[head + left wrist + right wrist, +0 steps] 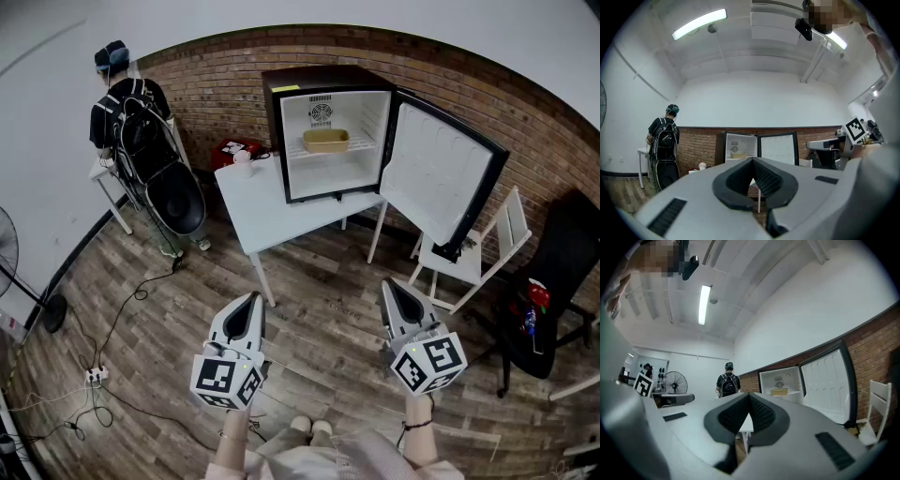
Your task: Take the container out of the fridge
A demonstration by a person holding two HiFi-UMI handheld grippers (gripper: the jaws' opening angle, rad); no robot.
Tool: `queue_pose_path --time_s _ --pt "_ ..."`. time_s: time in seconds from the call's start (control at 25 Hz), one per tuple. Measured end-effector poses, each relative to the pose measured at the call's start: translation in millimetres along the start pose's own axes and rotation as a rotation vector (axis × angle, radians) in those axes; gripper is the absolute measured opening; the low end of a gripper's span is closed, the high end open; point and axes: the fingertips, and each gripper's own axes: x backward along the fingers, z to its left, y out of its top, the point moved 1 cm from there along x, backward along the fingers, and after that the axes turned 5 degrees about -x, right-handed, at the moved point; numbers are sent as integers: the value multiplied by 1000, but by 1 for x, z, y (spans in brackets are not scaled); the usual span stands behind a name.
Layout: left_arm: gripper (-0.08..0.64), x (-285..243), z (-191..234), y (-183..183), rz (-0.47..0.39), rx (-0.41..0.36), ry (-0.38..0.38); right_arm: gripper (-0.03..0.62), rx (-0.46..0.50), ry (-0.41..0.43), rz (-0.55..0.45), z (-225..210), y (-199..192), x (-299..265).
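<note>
Tan, shallow rectangular container [325, 141] rests on the white shelf inside the small black fridge [309, 77], whose door stands open, on the white worktop [267, 216]; the left hand-held gripper [251, 302] and right hand-held gripper [390, 289] hang low, well apart from it; left gripper view: pads pressed together, empty; right gripper view: likewise pressed together on nothing; seemingly the approach stage; next calls for closing in, spreading the jaws and reaching level to the shelf.

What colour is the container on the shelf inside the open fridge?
The container is pale tan, almost beige; the head view shows it best.
</note>
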Motion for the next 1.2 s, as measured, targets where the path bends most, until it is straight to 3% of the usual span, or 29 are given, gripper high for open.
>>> queue_pose_path --time_s 0.56,0.76,1.2 --pt "-8 1 -19 -17 22 25 2 3 -38 -9 -7 -18 -15 10" --pt "-8 -2 -21 -15 16 32 0 77 -49 0 -1 -21 -16 8" --pt "-8 -32 -14 -29 37 52 -22 174 -54 -26 13 -39 -30 -14"
